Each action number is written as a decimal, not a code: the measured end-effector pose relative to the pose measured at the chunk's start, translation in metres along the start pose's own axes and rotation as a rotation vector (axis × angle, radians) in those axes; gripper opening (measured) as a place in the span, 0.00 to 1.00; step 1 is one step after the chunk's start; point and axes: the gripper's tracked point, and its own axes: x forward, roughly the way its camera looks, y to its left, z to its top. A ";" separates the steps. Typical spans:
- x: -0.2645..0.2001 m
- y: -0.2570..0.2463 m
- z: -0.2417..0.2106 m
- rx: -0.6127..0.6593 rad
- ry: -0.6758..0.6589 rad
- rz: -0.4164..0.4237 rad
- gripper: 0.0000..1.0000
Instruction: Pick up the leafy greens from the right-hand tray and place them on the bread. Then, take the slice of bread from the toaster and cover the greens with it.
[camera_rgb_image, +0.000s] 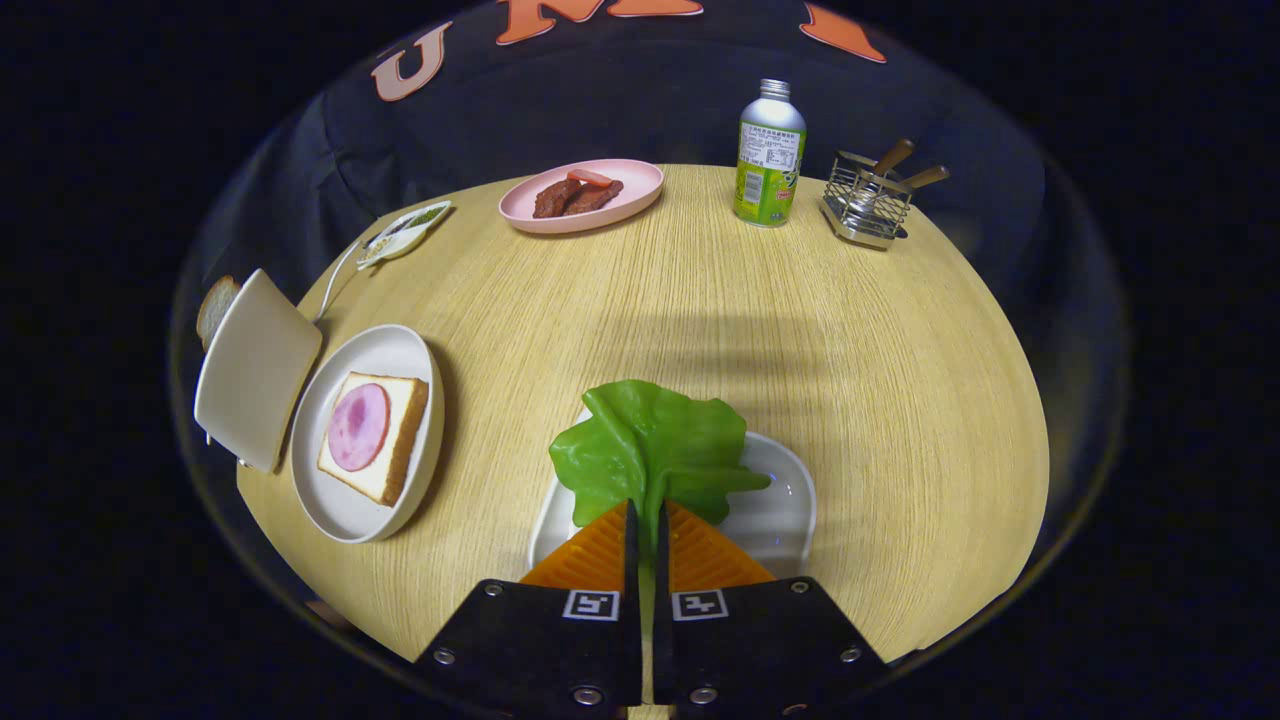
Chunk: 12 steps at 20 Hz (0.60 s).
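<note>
The leafy greens (650, 445) are being pinched at the near edge by the nearly closed gripper (647, 515), above the tray (785, 505), ready for carrying to the bread (375, 435).

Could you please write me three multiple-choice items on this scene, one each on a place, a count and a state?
1. Where is the bread with the ham?
A. on the white plate beside the toaster
B. on the pink plate
C. in the wire rack

2. How many handles stand in the wire rack?
A. none
B. two
C. five

3. What is the gripper doing?
A. open above the bottle
B. shut on the greens
C. shut on the bread

Key: 1 A, it lies on the white plate next to the toaster. 2 B, two stick up. 3 B, both jaws pinch the greens over the tray.
</note>
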 end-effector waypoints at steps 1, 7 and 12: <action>-0.005 0.001 0.006 0.005 -0.018 0.006 0.05; -0.029 0.025 0.029 -0.026 -0.106 0.063 0.05; -0.038 0.068 0.045 -0.091 -0.155 0.142 0.05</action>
